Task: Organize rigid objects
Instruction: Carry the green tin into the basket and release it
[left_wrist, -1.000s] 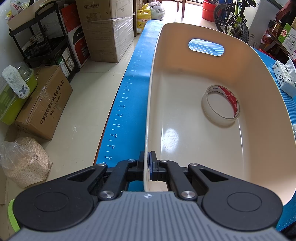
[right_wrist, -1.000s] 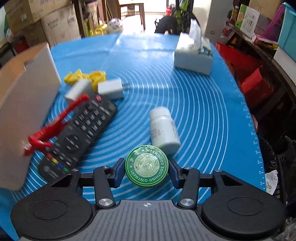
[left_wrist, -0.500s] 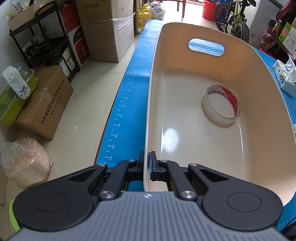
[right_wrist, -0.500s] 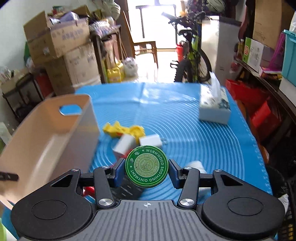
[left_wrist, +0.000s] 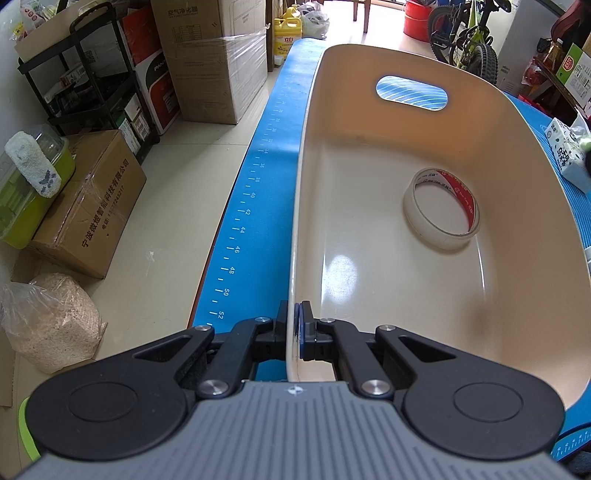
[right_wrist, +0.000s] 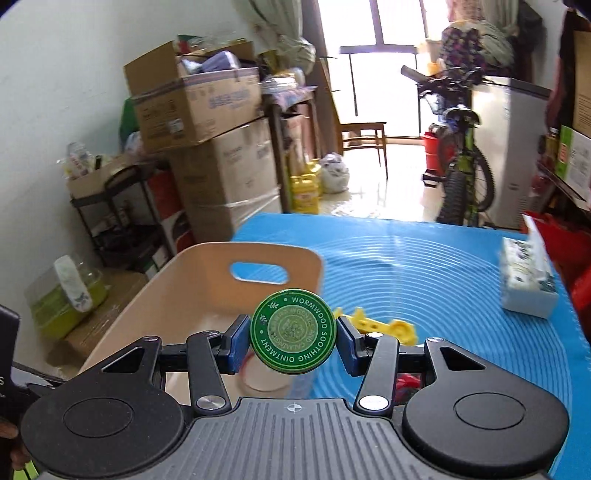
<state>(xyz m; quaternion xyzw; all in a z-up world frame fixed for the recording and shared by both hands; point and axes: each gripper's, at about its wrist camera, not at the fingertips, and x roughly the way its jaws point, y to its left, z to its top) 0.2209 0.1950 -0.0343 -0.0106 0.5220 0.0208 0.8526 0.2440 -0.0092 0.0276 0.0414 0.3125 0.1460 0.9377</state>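
The smooth beige bin's (left_wrist: 424, 280) thin near rim is being pinched by the left gripper (left_wrist: 294, 326); a round green ointment tin (right_wrist: 293, 331) is being clamped by the right gripper (right_wrist: 293, 341) beside the bin's far handle slot.

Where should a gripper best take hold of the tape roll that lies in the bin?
The tape roll lies flat on the beige bin floor with its hole up. Come from above, one finger inside the hole and one outside, and pinch its thin wall on the side away from the bin's wall.

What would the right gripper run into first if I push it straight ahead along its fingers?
Probably the far wall of the beige bin, near its handle cutout; the right gripper, shut on the green ointment tin, points roughly there. Depth is unclear, so it might pass just above the rim.
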